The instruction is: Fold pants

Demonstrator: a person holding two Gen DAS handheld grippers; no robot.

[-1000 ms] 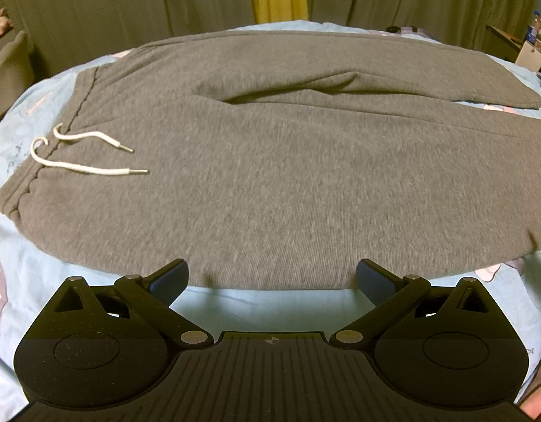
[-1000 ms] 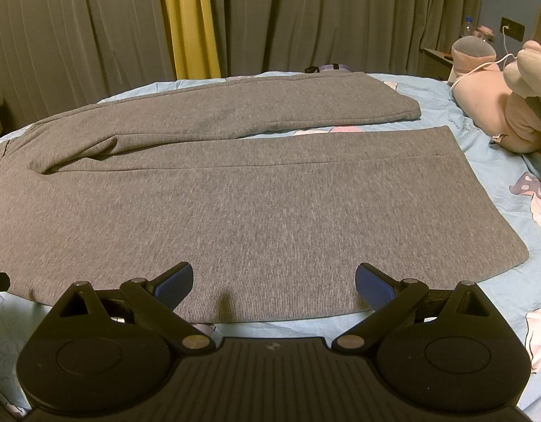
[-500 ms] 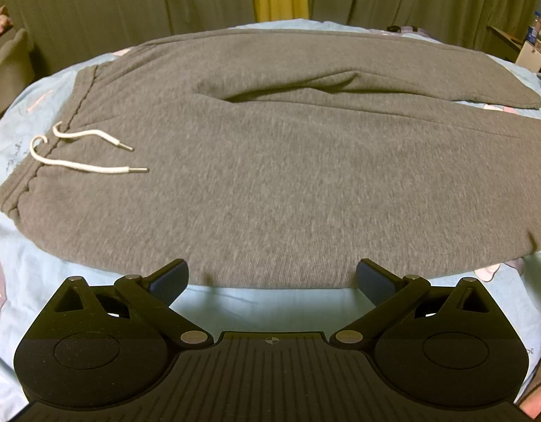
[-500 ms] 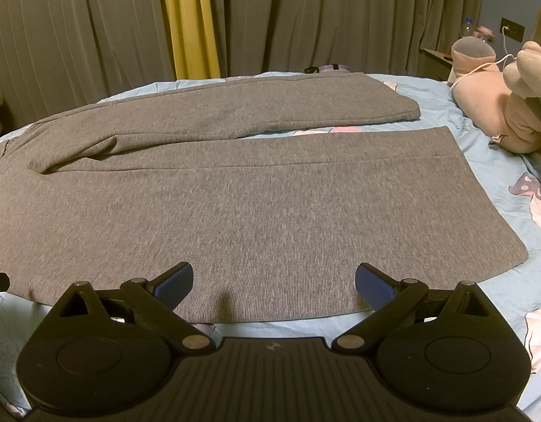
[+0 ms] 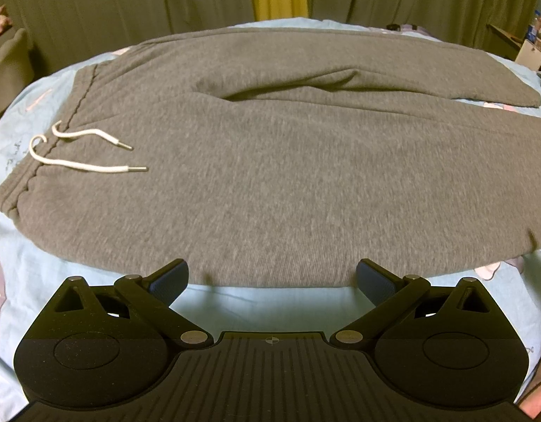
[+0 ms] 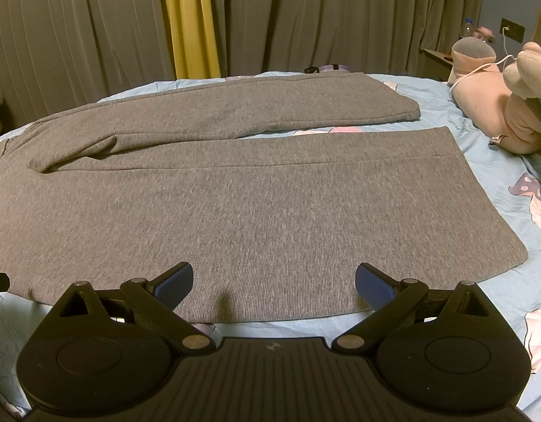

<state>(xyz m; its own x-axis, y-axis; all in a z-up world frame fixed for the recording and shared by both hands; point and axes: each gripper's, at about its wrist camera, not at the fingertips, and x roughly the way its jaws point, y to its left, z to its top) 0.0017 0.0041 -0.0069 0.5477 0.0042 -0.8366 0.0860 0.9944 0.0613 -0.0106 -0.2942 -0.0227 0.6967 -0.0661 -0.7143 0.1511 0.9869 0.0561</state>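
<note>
Pants (image 5: pixel 288 176), grey fleece, lie flat and unfolded on the bed sheet (image 5: pixel 263 302); in your left wrist view the left gripper (image 5: pixel 272 279) hovers jaws wide and empty just short of the near leg edge, drawstring (image 5: pixel 84 154) at the waistband to its left. In the right view the right gripper (image 6: pixel 274 281) is equally wide and empty over that edge, nearer the hem. Fabric looks soft, floppy and moderately heavy, so pinch the thick near edge, not mid-cloth.

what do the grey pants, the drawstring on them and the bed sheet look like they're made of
Grey pants: probably a thick cotton-type knit, matte and heathered, with fine ribbing and soft folds.
Drawstring: white woven cord, seemingly cotton, with small shiny tips that look like metal.
Bed sheet: thin, smooth light-blue woven fabric with printed cartoon shapes; the exact fibre cannot be told.
</note>
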